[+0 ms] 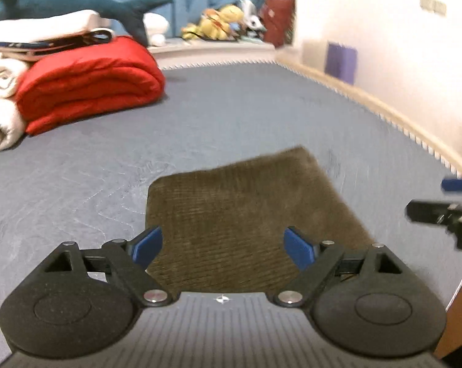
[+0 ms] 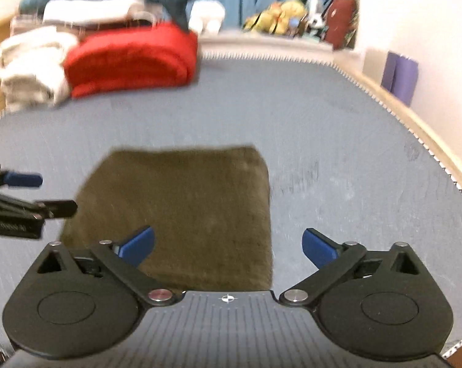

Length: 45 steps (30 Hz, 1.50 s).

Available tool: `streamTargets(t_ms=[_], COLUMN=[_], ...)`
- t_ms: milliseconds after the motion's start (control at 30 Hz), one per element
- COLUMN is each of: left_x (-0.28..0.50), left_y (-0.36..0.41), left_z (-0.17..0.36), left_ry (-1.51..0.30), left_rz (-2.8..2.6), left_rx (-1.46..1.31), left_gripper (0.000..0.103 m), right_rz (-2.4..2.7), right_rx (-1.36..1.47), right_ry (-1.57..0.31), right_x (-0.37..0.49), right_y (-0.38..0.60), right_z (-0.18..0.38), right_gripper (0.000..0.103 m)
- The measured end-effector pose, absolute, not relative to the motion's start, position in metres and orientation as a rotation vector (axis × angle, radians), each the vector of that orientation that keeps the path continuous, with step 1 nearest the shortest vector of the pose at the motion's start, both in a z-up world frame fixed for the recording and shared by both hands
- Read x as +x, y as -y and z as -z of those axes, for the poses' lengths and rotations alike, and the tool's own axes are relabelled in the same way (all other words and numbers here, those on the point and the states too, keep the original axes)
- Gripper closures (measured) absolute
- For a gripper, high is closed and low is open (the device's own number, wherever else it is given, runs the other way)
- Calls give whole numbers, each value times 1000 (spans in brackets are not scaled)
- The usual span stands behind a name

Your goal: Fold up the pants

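Pants (image 1: 246, 214), centre frame: brown ribbed cloth, corduroy-like, matt. Mattress cover (image 1: 231, 116): grey-blue quilted fabric, matt, faint stitching. Red blanket (image 1: 89, 86), upper left: smooth, slightly shiny cloth. Left gripper (image 1: 223, 245), bottom: black grainy matt plastic, blue smooth pads (image 1: 298, 245), shiny metal pins. Right gripper (image 2: 227, 245): same finish.
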<state>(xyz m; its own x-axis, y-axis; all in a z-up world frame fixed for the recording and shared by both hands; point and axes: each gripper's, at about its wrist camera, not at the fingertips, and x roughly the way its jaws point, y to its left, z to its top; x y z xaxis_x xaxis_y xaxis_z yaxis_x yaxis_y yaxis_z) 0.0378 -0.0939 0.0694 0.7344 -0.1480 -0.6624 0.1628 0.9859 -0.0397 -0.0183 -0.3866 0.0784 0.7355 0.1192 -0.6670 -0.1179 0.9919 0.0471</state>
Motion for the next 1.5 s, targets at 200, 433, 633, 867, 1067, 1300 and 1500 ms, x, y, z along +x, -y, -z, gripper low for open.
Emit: streamTargets(t_ms=[200, 433, 633, 867, 1067, 1300, 1500], left_x=[25, -9, 3, 6, 1, -2, -5], left_y=[84, 81, 97, 97, 100, 99, 99], left_z=[-80, -48, -30, -30, -30, -29, -30], left_ry=[-809, -860, -934, -973, -959, -962, -956], left_rz=[31, -89, -60, -30, -7, -11, -5], left_rx=[-94, -112, -48, -138, -127, -130, -126], left_gripper=[1, 0, 0, 0, 0, 0, 0], right_rz=[-141, -113, -139, -128, -150, -166, -158], right_rx=[85, 98, 27, 64, 88, 74, 51], right_ry=[-675, -749, -771, -870, -881, -874, -864], right_x=[-18, -29, -31, -26, -29, -30, -34], right_y=[396, 381, 372, 377, 375, 368, 365], right_z=[-79, -44, -35, -21, -21, -25, -25], right_gripper=[1, 1, 1, 1, 1, 1, 1])
